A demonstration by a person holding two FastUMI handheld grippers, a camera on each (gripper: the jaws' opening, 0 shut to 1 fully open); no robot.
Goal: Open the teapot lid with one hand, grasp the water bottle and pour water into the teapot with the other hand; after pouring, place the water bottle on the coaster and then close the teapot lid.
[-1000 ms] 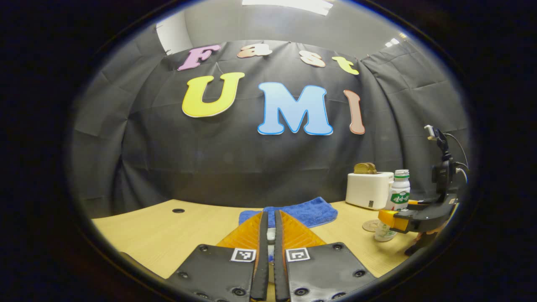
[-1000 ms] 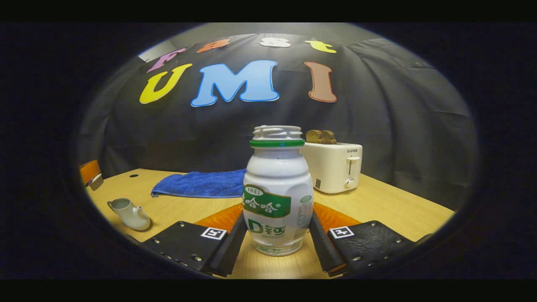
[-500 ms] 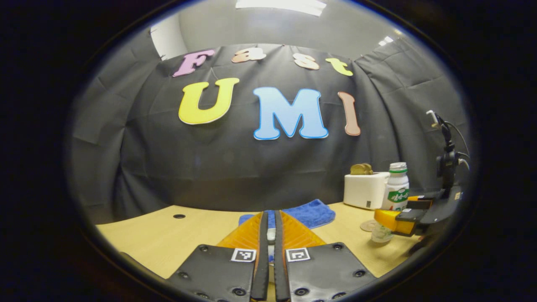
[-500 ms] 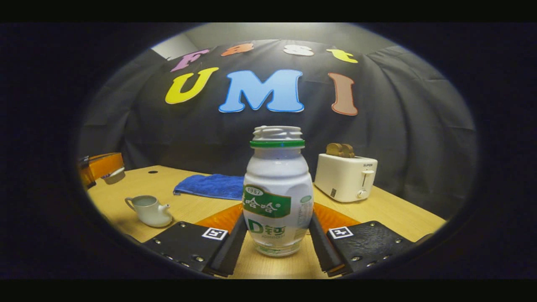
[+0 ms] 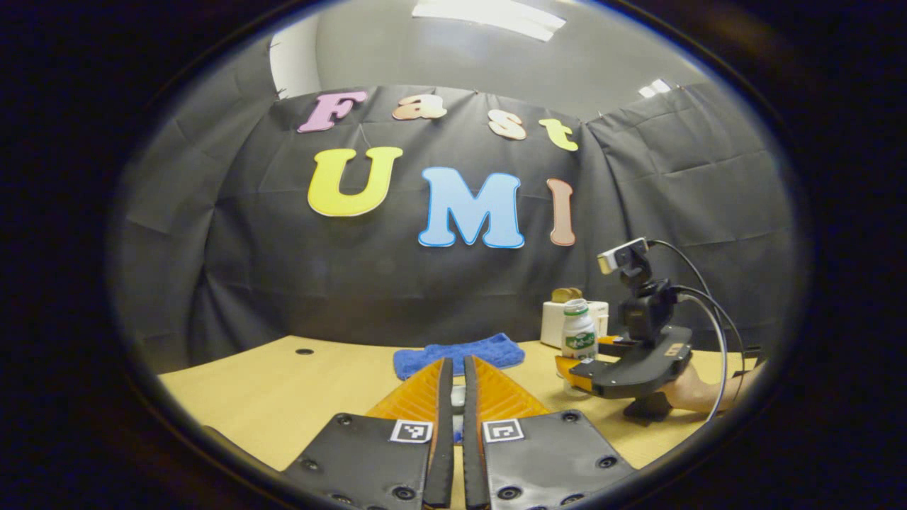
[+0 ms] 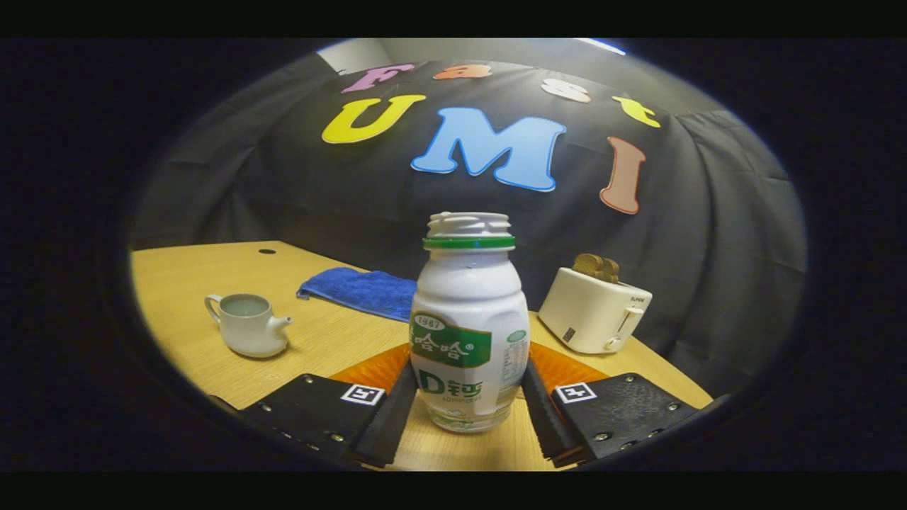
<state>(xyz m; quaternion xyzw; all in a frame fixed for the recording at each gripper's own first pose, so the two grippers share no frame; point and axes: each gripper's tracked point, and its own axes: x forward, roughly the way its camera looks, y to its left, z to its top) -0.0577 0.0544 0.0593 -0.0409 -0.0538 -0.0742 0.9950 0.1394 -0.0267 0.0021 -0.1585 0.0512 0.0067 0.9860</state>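
Gripping the bottle upright so nothing spills, the right gripper faces the lidless teapot; the left gripper pinches something small, unidentifiable, likely the lid.

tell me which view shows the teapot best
The right gripper view: the small white ceramic teapot stands uncovered on the wooden table, its spout, handle and open, lidless top all plain. In the left gripper view I cannot make it out; that tool holds something small and pale, too hidden to name.
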